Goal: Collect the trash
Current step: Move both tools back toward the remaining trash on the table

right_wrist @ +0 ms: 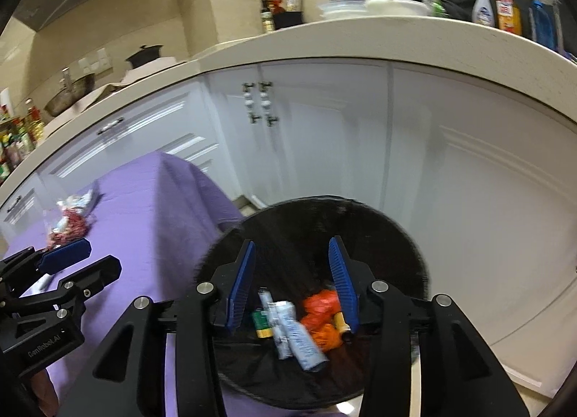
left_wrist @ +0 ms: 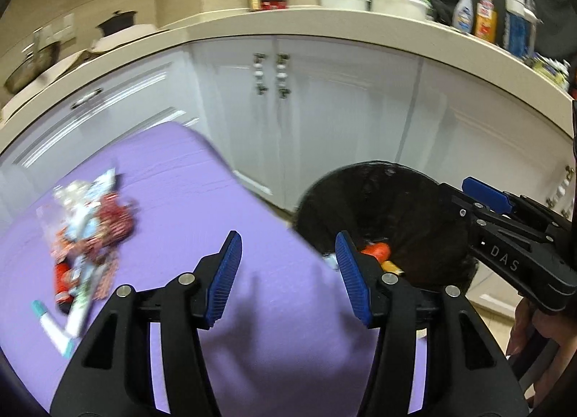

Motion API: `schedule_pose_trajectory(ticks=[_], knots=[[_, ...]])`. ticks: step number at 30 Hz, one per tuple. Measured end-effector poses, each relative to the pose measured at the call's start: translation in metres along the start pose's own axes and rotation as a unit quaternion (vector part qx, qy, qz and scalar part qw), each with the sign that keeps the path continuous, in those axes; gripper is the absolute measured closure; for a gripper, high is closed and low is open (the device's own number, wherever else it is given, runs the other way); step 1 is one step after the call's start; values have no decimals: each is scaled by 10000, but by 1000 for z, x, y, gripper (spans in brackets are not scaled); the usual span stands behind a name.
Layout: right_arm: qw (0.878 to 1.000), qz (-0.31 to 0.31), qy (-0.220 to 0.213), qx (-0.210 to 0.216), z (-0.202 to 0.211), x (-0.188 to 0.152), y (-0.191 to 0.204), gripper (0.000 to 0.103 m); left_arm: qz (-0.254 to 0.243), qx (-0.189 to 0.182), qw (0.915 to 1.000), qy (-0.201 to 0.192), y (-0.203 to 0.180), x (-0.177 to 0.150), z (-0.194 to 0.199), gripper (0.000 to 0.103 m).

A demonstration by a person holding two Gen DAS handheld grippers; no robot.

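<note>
- The trash is split between two places: a blurred heap of wrappers [left_wrist: 86, 233] lies on the purple surface [left_wrist: 187, 200], ahead and to the left of the left claw [left_wrist: 285, 269], with a white tube with teal ends [left_wrist: 54, 326] at the heap's near edge.
- Other pieces already lie in the black bin [right_wrist: 313, 305]: a pale blue-grey packet [right_wrist: 299, 337], an orange crumpled piece [right_wrist: 321, 316], something green and something yellow, all below the right claw [right_wrist: 292, 283].
- The right claw hovers over the bin mouth, jaws wide apart with nothing between them; I judge this to be the drop-off end of one round.
- The left claw hangs above the near part of the surface, also spread wide and carrying nothing; the bin's rim shows just past its right finger.
- The bin stands off the surface's right edge, in front of white cabinet doors [left_wrist: 281, 121].
- Step in hand, as I read it: one load is in, the heap remains, so the job is partway done.
- Next move calls for a claw to travel to the heap, come down over one wrapper or the tube, and close gently; thin crinkly film may slip or drag neighbours along.
</note>
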State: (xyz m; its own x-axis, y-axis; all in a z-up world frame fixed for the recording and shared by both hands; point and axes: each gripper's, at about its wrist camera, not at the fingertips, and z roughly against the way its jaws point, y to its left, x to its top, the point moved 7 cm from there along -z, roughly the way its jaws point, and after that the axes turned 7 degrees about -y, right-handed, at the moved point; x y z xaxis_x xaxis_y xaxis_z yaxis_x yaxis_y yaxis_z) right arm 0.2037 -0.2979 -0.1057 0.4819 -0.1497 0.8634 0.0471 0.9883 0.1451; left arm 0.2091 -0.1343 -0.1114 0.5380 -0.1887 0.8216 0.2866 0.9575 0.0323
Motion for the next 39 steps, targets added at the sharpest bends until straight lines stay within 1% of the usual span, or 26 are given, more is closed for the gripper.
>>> schedule_pose_trajectory(ticks=[3, 9, 14, 21, 26, 31, 34, 39], knots=[[9997, 148, 1, 210, 0, 2, 26, 59, 152, 205, 9997, -34, 26, -4, 15, 50], [9966, 459, 45, 684, -2, 3, 85, 58, 543, 812, 9951, -127, 92, -21, 52, 50], [9916, 712, 127, 1072, -4, -3, 137, 58, 924, 1379, 9860, -131, 155, -41, 80, 50], [9814, 1091, 269, 1558, -10, -14, 208, 58, 1427, 1942, 9705, -130, 225, -64, 111, 50], [9749, 1279, 392, 1779, -19, -19, 250, 58, 1621, 2166, 9626, -136, 255, -76, 126, 50], [9725, 1305, 485, 1868, -27, -24, 276, 57, 1734, 2354, 9562, -136, 279, -86, 137, 50], [9735, 1329, 506, 1793, -34, -24, 286, 51, 1816, 2396, 9536, -118, 288, -91, 138, 50], [9754, 1356, 773, 1558, -54, -33, 288, 50, 1939, 2359, 9522, -89, 295, -98, 137, 50]])
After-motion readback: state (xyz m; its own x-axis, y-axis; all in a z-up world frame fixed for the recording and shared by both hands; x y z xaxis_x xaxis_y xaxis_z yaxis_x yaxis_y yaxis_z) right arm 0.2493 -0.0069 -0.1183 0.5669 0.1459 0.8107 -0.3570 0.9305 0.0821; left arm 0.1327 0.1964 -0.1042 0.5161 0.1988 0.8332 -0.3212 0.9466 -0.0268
